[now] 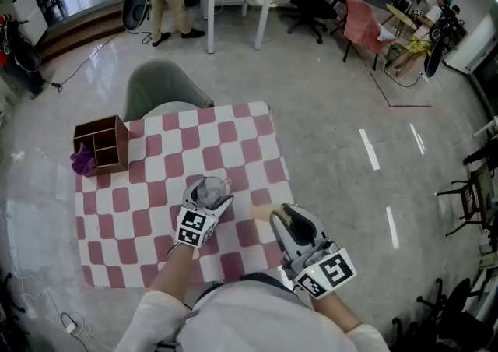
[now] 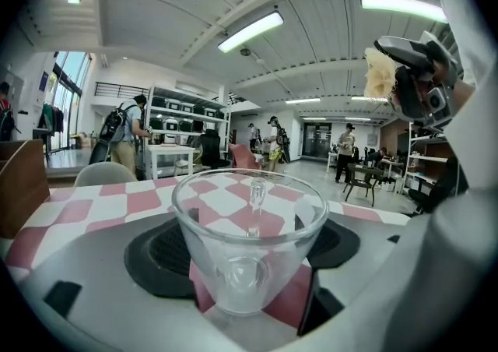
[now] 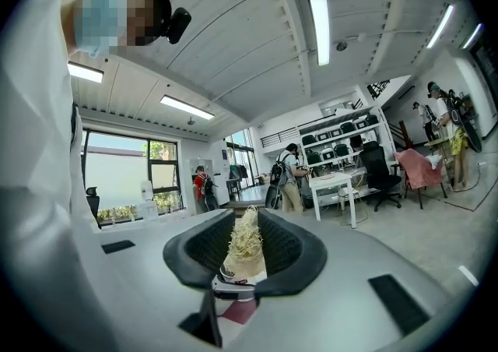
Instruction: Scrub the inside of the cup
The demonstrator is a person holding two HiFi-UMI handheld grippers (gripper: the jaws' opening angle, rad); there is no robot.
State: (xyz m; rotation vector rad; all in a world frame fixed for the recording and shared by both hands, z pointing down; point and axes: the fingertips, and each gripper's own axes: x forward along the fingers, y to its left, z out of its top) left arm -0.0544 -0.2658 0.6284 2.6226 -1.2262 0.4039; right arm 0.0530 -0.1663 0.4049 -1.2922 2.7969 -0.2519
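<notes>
Centre frame, left gripper (image 1: 208, 196) clamps the cup (image 2: 247, 249) steady; right gripper (image 1: 284, 222) pinches a scrubber (image 3: 246, 245), ready for its inside

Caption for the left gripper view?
Left gripper grips a clear glass cup over the checked cloth; right gripper holds a scrubber nearby.
</notes>
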